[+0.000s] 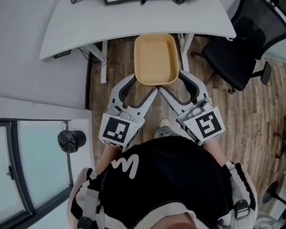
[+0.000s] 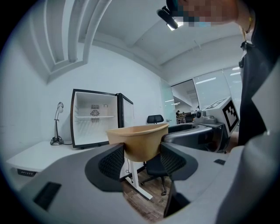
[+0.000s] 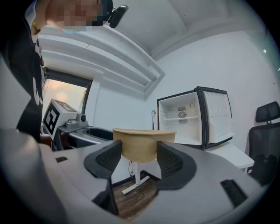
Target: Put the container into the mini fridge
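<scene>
Carrying step in hand. The container (image 1: 156,59), a tan, empty, rounded-square tub, is held in the air over the wooden floor (image 1: 127,64), just short of the white table (image 1: 142,21) edge. The left gripper (image 1: 144,84) is clamped on one near corner of the container and the right gripper (image 1: 172,84) on the other; in each gripper view the ribbed pads press against the tub's walls on either side. The container rides level. The mini fridge (image 2: 94,118) stands on the table with its door swung open, interior bare apart from one wire shelf, and is well apart from the load. Judgement: transport is under way, placement not yet begun. The next move calls for advancing both grippers together, keeping the tub level, clearing the door edge, and setting it inside before either gripper lets go.
</scene>
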`<act>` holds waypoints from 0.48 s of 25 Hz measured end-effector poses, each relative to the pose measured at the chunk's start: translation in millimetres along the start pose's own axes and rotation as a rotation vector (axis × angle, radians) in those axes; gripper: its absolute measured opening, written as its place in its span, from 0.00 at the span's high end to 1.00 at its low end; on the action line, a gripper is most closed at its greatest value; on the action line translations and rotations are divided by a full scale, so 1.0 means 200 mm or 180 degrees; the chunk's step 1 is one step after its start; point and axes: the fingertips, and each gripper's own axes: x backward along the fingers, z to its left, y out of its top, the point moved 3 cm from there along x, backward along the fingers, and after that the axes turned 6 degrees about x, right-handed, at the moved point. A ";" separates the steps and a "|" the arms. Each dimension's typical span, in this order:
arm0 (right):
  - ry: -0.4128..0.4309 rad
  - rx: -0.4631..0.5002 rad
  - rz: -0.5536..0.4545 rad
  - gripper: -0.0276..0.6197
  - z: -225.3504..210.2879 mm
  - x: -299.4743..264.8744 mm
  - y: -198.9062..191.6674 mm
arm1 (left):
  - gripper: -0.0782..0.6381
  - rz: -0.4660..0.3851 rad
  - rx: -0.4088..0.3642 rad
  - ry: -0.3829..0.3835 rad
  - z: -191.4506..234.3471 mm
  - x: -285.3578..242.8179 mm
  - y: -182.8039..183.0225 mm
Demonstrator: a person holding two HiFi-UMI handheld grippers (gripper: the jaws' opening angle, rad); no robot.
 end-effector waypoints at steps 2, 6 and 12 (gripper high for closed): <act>-0.0007 -0.0002 0.0016 0.55 -0.05 -0.03 0.01 | 0.53 0.0004 -0.0009 0.0015 0.02 -0.05 0.01; 0.0031 -0.0004 0.0020 0.55 -0.14 -0.09 0.00 | 0.53 -0.0009 0.0003 0.0072 0.07 -0.13 0.01; 0.0161 0.0026 -0.0034 0.55 -0.26 -0.17 -0.02 | 0.53 -0.0022 0.0001 0.0162 0.14 -0.25 0.02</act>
